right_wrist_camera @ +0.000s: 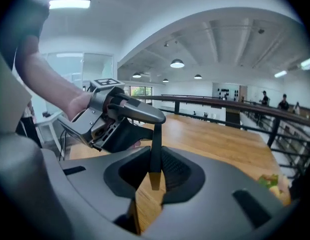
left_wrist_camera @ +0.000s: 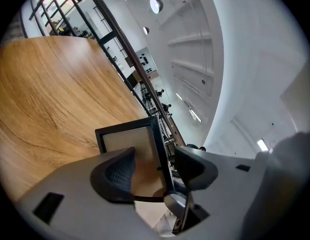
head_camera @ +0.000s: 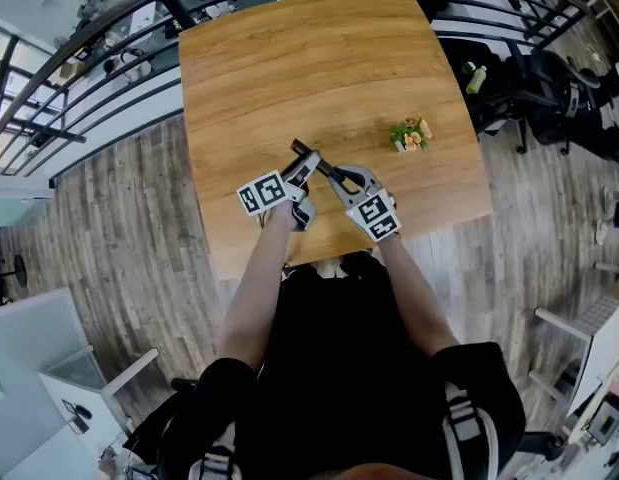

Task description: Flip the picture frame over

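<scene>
Wood table. Right gripper is clamped on the picture frame, which sits edge-on between its pads, held over the table's near side. Left gripper jaws are spread wide, with the frame's other edge between them and the pads not pressing. Small green-orange item lies on the table, off to the right and apart.

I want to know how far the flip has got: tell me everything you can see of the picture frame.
The picture frame is a small rectangle with a thin dark border around a plain pale tan panel; no picture shows on the face in view. It stands on edge over the wooden table, near the person. The right gripper pinches its edge between closed fingers. The left gripper has its fingers apart on either side of it, not pressing.
</scene>
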Action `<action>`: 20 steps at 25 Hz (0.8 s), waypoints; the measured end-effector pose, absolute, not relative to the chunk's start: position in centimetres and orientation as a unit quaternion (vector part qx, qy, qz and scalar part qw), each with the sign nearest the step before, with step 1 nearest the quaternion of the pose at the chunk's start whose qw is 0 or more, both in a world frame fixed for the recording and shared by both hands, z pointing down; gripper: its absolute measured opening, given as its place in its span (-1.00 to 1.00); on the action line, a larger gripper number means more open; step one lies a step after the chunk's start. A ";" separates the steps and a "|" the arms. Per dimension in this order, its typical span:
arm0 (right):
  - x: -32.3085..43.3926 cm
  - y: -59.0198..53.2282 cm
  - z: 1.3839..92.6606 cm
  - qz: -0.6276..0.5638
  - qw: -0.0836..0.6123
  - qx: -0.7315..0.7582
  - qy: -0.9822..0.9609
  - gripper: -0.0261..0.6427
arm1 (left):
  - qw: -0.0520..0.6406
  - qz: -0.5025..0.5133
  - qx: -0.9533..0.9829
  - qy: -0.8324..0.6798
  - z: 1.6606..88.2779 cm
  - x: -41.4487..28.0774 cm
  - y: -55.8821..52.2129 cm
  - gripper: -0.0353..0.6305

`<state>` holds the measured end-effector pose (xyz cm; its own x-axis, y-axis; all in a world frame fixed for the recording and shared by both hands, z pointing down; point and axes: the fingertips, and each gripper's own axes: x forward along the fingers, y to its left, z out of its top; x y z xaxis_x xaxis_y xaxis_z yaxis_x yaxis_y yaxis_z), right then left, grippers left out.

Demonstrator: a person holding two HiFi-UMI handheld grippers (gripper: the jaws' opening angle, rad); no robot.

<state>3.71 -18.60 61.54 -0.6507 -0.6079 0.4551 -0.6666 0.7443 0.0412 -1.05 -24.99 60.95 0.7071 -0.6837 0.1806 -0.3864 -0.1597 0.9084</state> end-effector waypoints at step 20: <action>2.3 -18.7 61.5 -0.189 0.379 0.327 -0.845 -0.69 | 0.610 -0.180 0.669 -0.384 62.2 -2.8 -26.1 -0.39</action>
